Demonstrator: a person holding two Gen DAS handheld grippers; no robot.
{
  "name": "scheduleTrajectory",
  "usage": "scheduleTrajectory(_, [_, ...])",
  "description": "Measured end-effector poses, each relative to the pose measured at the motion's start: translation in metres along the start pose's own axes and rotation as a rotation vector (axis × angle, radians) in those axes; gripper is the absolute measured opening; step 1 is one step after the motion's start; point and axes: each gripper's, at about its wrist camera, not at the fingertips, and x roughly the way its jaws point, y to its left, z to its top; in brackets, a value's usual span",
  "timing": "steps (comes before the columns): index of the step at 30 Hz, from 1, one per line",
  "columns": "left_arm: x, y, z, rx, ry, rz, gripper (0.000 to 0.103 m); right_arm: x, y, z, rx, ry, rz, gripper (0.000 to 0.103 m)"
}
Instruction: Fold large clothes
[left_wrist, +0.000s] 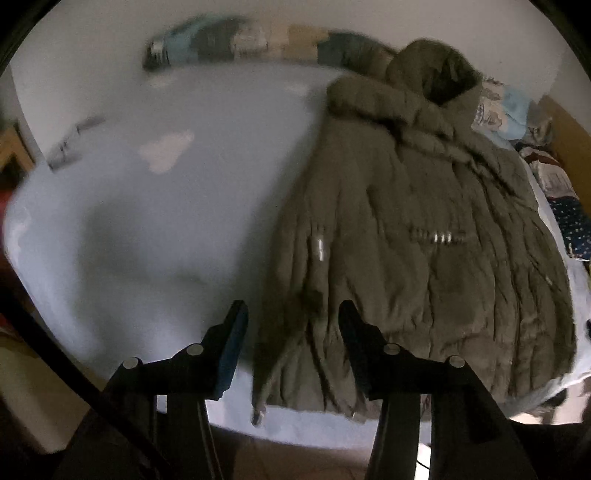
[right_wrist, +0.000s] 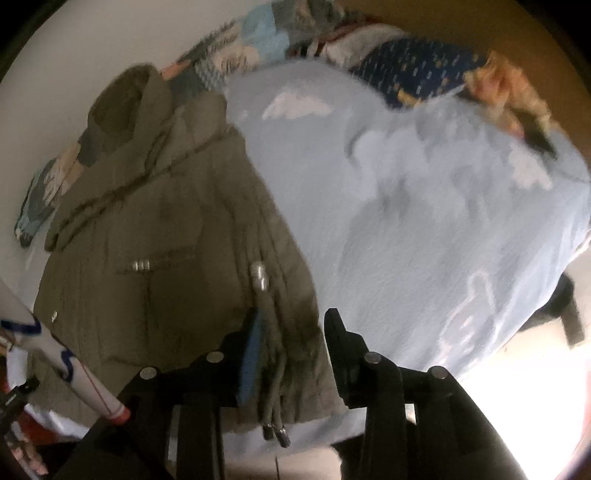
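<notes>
Lying on a pale blue bed sheet (left_wrist: 177, 221), an olive-green hooded jacket (left_wrist: 424, 221) fills the right half of the left wrist view. Its hood (left_wrist: 432, 70) points toward the far wall, where a row of patchwork pillows (left_wrist: 236, 40) runs along the edge of the bed. The left gripper (left_wrist: 293, 314) hangs over the jacket's near hem with its jaws spread; the hem's left corner shows in the gap between them, but neither pad presses on the cloth.

From the right wrist camera, the same jacket sits on the left, and the sheet, printed with white clouds (right_wrist: 299, 103), spreads out to the right. A metal zipper pull (right_wrist: 260, 275) glints near the jacket's right edge, and drawcords (right_wrist: 275, 406) dangle past the hem. The right gripper (right_wrist: 291, 326) is partly open above that folded edge; the cloth lies below the gap, and whether the blue pad touches it is unclear through the blur. A white tube with blue markings (right_wrist: 62, 354) crosses the lower left corner.
</notes>
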Motion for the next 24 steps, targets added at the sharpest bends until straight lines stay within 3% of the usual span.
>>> scheduleTrajectory(3, [-0.005,-0.013,0.005,0.047,-0.056,0.023,0.06,-0.018,0.012,0.005,-0.034,-0.118,-0.034,0.038])
scheduleTrajectory(6, [0.002,-0.036,0.003,0.097,-0.047,0.011,0.06,-0.026,0.035,0.008,-0.102,-0.173,0.013,0.038])
scheduleTrajectory(11, [0.02,-0.078,-0.005,0.2,-0.011,0.013,0.061,-0.005,0.094,-0.003,-0.234,-0.071,0.105,0.038])
scheduleTrajectory(16, [0.033,-0.11,-0.023,0.27,0.025,0.032,0.066,0.012,0.144,-0.019,-0.339,-0.013,0.107,0.038])
scheduleTrajectory(18, [0.041,-0.119,-0.03,0.278,0.048,0.045,0.075,0.019,0.156,-0.022,-0.362,0.003,0.104,0.038])
scheduleTrajectory(22, [0.054,-0.128,-0.036,0.27,0.072,0.106,0.082,0.039,0.173,-0.026,-0.367,0.075,0.078,0.038])
scheduleTrajectory(24, [0.058,-0.125,-0.035,0.235,0.087,0.114,0.09,0.05,0.174,-0.03,-0.353,0.119,0.057,0.044])
